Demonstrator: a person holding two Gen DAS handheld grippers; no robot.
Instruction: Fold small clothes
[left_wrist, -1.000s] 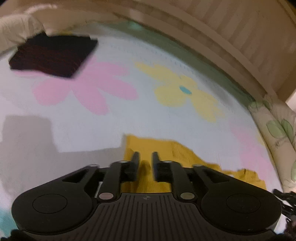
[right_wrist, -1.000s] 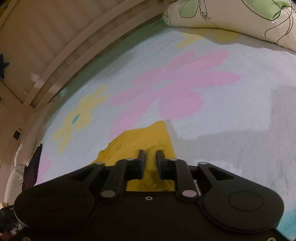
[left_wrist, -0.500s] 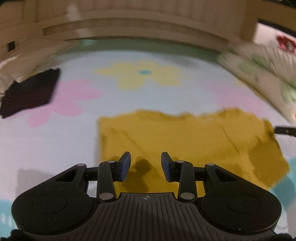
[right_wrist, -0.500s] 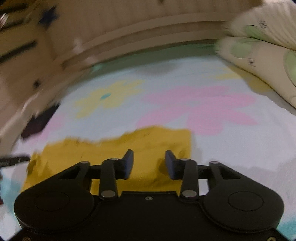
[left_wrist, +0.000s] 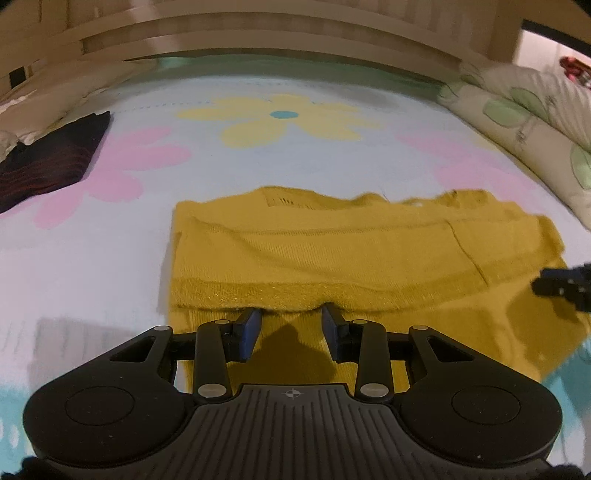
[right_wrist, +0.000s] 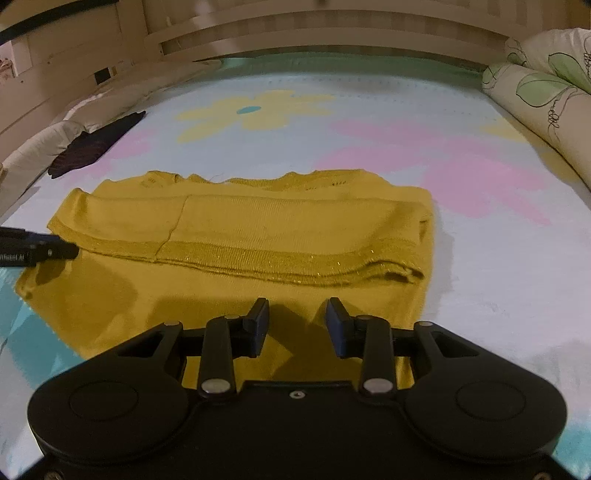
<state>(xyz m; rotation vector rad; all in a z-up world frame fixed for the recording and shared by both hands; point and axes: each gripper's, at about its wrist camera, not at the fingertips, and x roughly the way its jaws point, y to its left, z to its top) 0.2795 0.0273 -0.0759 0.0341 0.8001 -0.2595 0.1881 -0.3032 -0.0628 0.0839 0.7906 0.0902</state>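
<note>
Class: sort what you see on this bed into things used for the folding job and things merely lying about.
Part of the job: yellow sweater, left claw, right claw.

Lying about: dark cloth, floral pillow, flowered bedsheet.

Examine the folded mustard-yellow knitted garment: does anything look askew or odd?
Slightly. The mustard-yellow knitted garment lies with its folded-over hem band slanting and bunching at the right end. No visible damage.

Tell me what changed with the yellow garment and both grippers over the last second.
Both let go: the left hand-held gripper and right hand-held gripper, shut on the yellow sweater a second ago, now stand open. The sweater now lies spread, one fold across it. The dark folded garment stayed put.
</note>
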